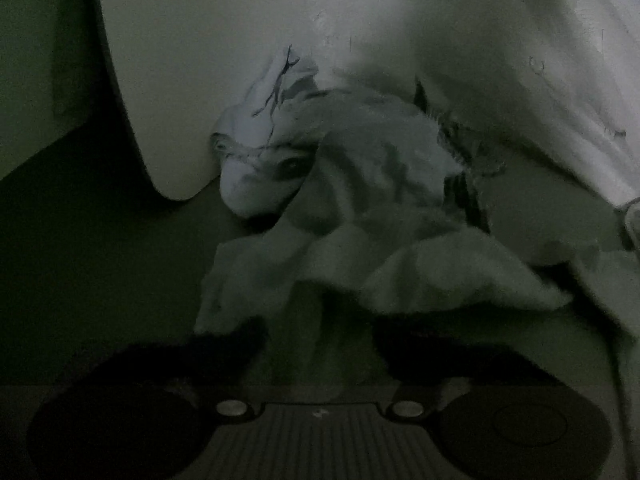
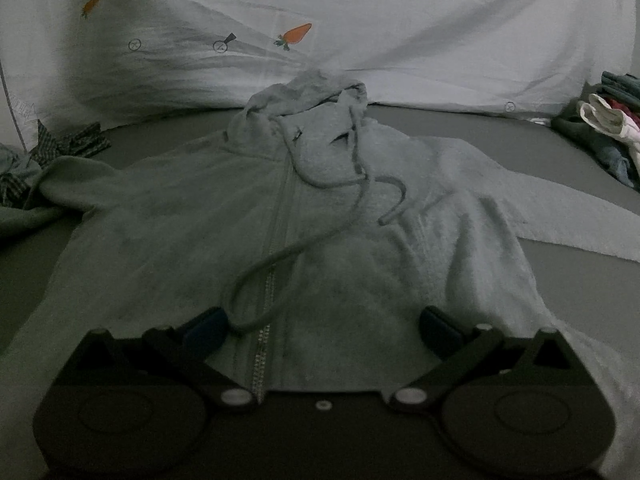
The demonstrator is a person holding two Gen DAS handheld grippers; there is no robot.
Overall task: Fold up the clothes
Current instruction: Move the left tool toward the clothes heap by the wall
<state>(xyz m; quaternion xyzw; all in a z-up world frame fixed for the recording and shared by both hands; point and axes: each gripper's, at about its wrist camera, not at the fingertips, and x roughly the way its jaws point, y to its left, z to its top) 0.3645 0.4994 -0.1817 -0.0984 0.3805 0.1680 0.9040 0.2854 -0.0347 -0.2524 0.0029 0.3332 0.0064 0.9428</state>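
Observation:
A grey zip-up hoodie [image 2: 320, 216] lies face up and spread out on the grey bed surface [image 2: 460, 124], hood [image 2: 308, 92] at the far end, drawstrings [image 2: 280, 256] trailing over the zipper. My right gripper [image 2: 320, 324] is open and empty, low over the hoodie's bottom hem, fingers either side of the zipper. In the dim left wrist view, my left gripper [image 1: 318, 340] has its dark fingers around a fold of grey fleece fabric [image 1: 400, 248], probably the hoodie's sleeve; the fingertips are lost in shadow.
A white sheet with carrot prints [image 2: 360, 20] rises behind the hoodie. A checked garment [image 2: 60, 144] lies at the left, a pile of clothes [image 2: 608, 128] at the right. In the left wrist view a white printed cloth [image 1: 264, 128] lies crumpled by a pale panel [image 1: 200, 60].

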